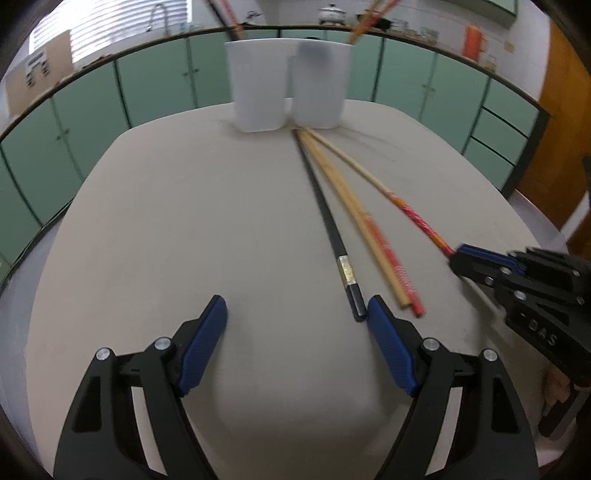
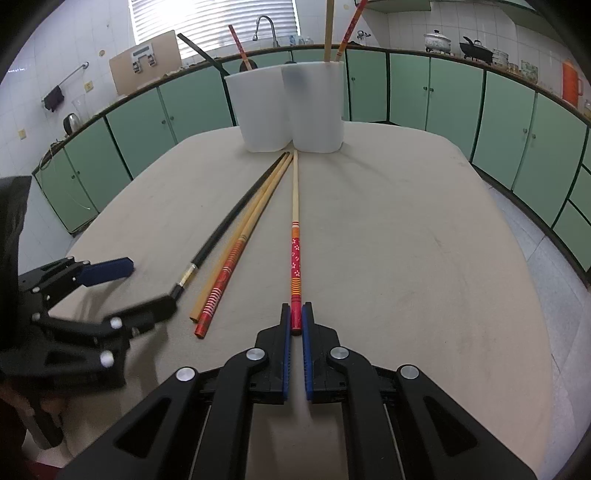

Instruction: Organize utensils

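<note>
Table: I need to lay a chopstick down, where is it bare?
Bare: the table right of the flowered chopstick, and left of the black chopstick. Crowded: the middle, where four chopsticks fan from the cups.

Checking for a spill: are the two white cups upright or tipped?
Upright. Both white cups stand on their bases on the table, side by side, with chopsticks sticking up out of them.

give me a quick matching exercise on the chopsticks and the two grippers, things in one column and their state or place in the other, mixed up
Things:
1. black chopstick
2. flowered red chopstick
3. left gripper
4. white cups

States or places:
A. jaws open, nothing between them
B. lying on the table, its silver-banded end beside a blue pad
C. standing at the far end of the table, chopsticks inside
D. its red end clamped in the right gripper

Pairs: 1-B, 2-D, 3-A, 4-C
</note>
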The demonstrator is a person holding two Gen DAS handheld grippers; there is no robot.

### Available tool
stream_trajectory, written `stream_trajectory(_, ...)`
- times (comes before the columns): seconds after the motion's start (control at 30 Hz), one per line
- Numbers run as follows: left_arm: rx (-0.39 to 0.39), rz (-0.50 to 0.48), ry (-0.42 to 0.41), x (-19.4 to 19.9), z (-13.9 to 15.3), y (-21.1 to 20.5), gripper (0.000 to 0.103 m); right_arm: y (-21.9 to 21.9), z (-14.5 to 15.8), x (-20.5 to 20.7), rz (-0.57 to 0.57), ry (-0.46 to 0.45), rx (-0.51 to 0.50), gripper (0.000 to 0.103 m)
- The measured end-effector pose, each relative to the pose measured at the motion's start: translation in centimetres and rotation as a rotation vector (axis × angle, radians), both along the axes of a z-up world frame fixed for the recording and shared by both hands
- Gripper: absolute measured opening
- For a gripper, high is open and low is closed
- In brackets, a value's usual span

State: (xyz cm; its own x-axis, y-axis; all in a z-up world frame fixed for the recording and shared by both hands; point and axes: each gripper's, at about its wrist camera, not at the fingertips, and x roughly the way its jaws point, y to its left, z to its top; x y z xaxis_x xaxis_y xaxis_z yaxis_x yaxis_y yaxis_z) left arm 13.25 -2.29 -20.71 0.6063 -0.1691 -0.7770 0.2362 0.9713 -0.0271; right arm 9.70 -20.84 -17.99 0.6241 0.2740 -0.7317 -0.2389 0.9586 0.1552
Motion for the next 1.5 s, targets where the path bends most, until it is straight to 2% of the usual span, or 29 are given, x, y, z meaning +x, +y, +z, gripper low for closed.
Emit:
stream_trajectory(0.23, 0.019, 0.021, -0.009, -0.3, 0.1, 0.2, 0.067, -0.1, 0.0, 0.0, 0.014, 0.003, 0.002, 0.007)
stream_trajectory(0.43, 0.009, 0.048, -0.012, -0.4, 0.2, 0.5, 0.062, 0.0, 0.0, -0.4, 0.086, 0.002, 0.019, 0.01)
stream_trajectory(0.67, 0.027, 0.041, -0.018, -0.9, 0.2, 0.2, 0.062, 0.0, 0.0, -0.9, 0.127, -0.003, 0.004, 0.013)
stream_trajectory(0.8, 0.024, 0.04, -0.019, -1.1, 0.3, 0.3, 0.062, 0.5, 0.1, -1.1, 0.151, -0.012, -0.015, 0.022)
stream_trajectory(1.13, -0.014, 0.033, -0.015, -1.1, 0.2, 0.6, 0.06, 0.4, 0.1, -0.8, 0.11, -0.008, -0.028, 0.02)
stream_trajectory(1.5, -0.01, 0.017, -0.023, -1.0, 0.3, -0.2, 0.038, 0.4, 0.1, -0.8, 0.103, -0.004, -0.018, 0.02)
